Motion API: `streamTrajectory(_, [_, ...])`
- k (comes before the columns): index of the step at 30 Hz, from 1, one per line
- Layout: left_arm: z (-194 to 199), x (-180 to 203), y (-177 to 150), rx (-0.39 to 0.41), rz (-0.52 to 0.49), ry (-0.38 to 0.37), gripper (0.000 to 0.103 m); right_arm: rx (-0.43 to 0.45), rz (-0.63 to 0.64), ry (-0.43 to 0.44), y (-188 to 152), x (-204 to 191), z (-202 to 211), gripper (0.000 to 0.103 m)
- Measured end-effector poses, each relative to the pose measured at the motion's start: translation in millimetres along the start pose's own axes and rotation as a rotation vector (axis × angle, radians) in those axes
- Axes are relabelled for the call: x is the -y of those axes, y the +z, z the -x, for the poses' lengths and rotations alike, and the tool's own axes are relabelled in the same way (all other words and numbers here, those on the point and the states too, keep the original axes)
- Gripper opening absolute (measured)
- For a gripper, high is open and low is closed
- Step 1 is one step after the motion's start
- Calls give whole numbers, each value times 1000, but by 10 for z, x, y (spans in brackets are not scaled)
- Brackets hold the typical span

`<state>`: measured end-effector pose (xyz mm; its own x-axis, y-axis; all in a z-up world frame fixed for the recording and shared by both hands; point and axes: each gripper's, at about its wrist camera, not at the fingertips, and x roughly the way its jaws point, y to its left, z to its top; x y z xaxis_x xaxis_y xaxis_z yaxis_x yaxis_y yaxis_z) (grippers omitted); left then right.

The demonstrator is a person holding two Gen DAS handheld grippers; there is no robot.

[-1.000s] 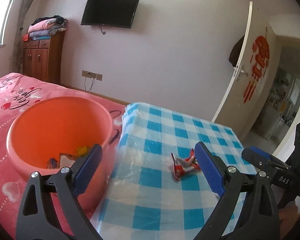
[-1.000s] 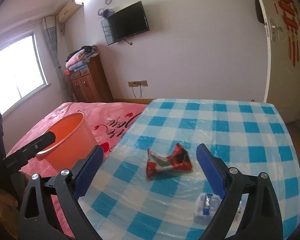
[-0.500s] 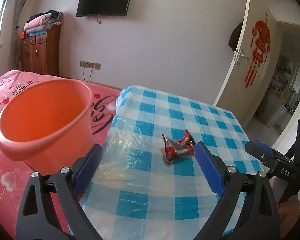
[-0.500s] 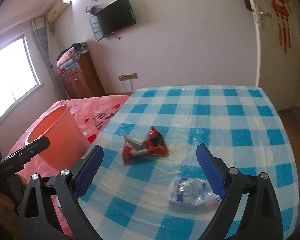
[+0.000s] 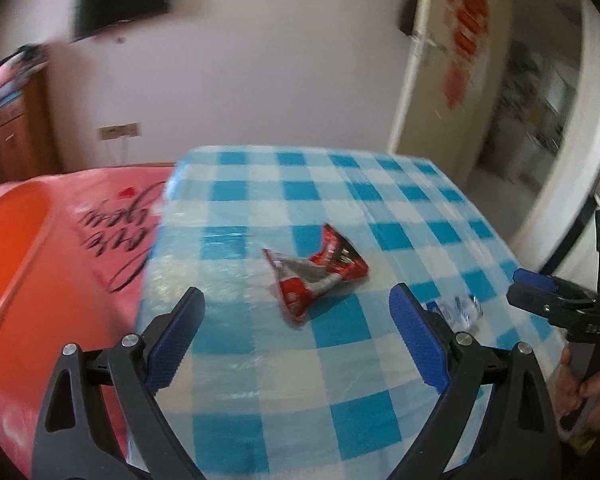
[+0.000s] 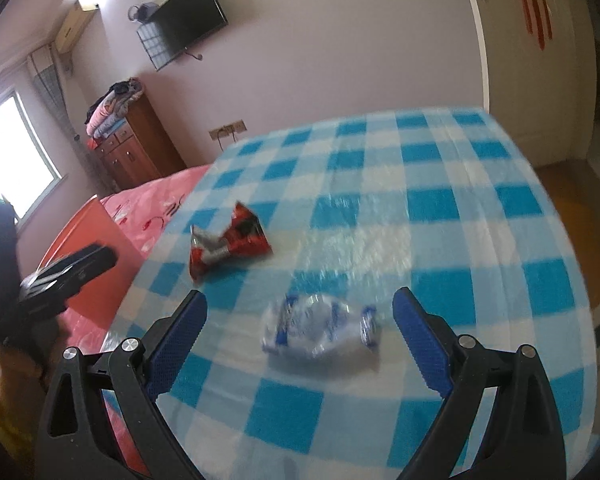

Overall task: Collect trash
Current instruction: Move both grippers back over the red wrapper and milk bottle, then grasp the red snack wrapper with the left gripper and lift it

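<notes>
**Two wrappers on the checked desk, both tools spread wide**

The left tool (image 5: 296, 328) hangs over the near edge of the desk (image 5: 340, 432) with its blue-padded fingers (image 5: 418, 344) set far apart and nothing between them. Just beyond the gap lies a crumpled red wrapper (image 5: 314, 276), resting on the blue-and-white checked plastic cloth that covers the desk. It is clear of both fingers, a little nearer the right-hand one. A clear wrapper with blue print (image 5: 458, 312) lies near the desk's right edge, partly hidden behind the left tool's right finger.

The right tool (image 6: 300, 330) is likewise wide apart and empty. In its view the clear wrapper (image 6: 320, 328) sits on the cloth just ahead of the gap between the fingers, touching neither. The red wrapper (image 6: 226, 246) lies farther back and to the left, apart from the clear one. Both views are somewhat blurred.

An orange bucket (image 5: 16, 264) stands to the left of the desk on a pink bedspread (image 5: 112, 216) with dark script lettering; only part of its rim and wall shows, and its inside cannot be seen. In the right wrist view the bucket (image 6: 96, 256) appears beyond the left tool (image 6: 76, 272), which is held by a hand (image 6: 16, 372) at the left edge. In the left wrist view the right tool (image 5: 540, 304) reaches in from the right, with a hand (image 5: 584, 392) gripping its handle below.
</notes>
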<state>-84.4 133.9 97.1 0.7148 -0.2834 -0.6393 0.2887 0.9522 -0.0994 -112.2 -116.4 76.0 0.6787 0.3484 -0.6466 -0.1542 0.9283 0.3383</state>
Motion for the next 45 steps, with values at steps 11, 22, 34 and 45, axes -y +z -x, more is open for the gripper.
streamTrajectory(11, [-868,293,138,-178,-301,-34,94,-198,-103,122,-406,166,-242,76])
streamTrajectory(22, [-1279,291,237,-222,-373,-34,94,-234,-168,171,-256,222,-525,75])
streamTrajectory(34, [-1376,134,152,-305,-175,-56,93,-171,-27,73,197,21,-902,75])
streamTrajectory(45, [-1117,104,108,-246,50,-95,91,-102,70,-27,324,-16,-958,81])
